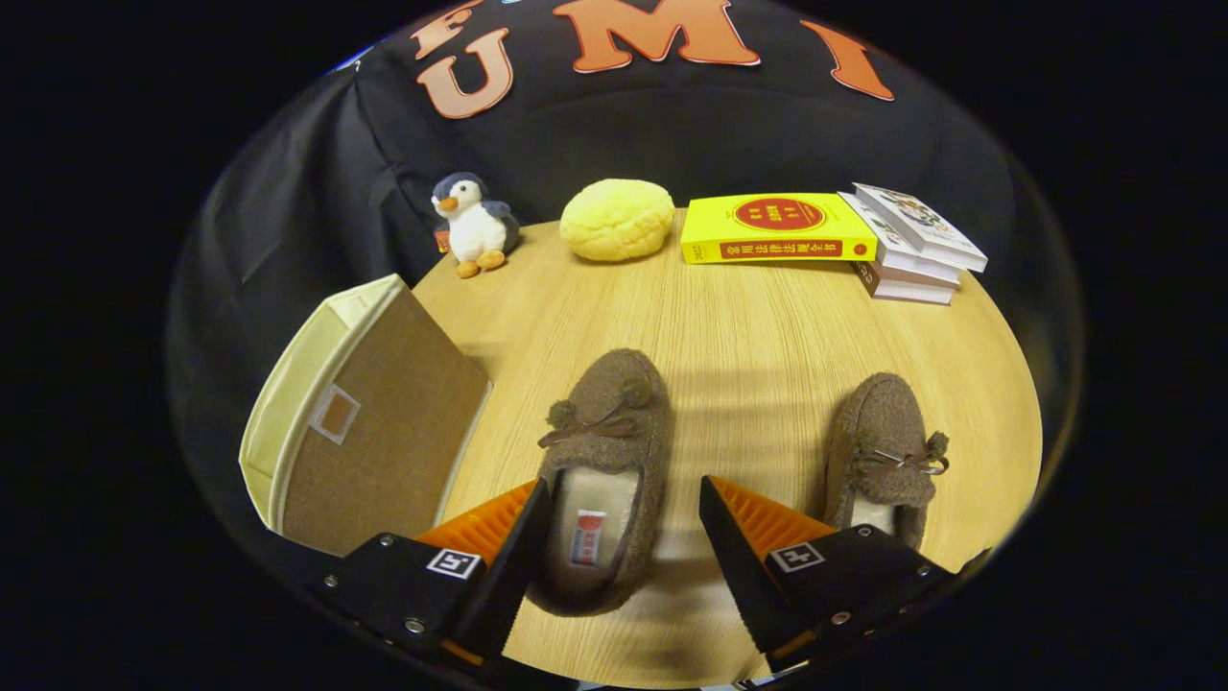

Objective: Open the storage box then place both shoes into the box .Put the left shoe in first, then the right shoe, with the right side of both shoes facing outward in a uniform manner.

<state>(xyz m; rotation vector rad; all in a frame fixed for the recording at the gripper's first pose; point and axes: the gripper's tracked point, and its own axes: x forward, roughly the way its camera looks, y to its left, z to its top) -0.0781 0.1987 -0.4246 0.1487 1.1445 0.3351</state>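
Two brown fuzzy slippers with bows lie on the wooden table, toes pointing away. The left shoe (600, 470) sits with its heel opening between my fingers; its left side is close to one finger, the other finger stands clear of it. The right shoe (887, 451) rests beyond and to the right of my right finger. My gripper (624, 552) is open, low over the left shoe's heel. The storage box (369, 422), cream with a brown panel and a small label, stands to the left of the left shoe; its lid looks down.
At the table's far edge sit a plush penguin (473, 226), a yellow bun-shaped cushion (617, 221), a yellow book (775, 228) and a stack of books (911, 245). The wooden table (748, 336) has bare room between the shoes and the far objects.
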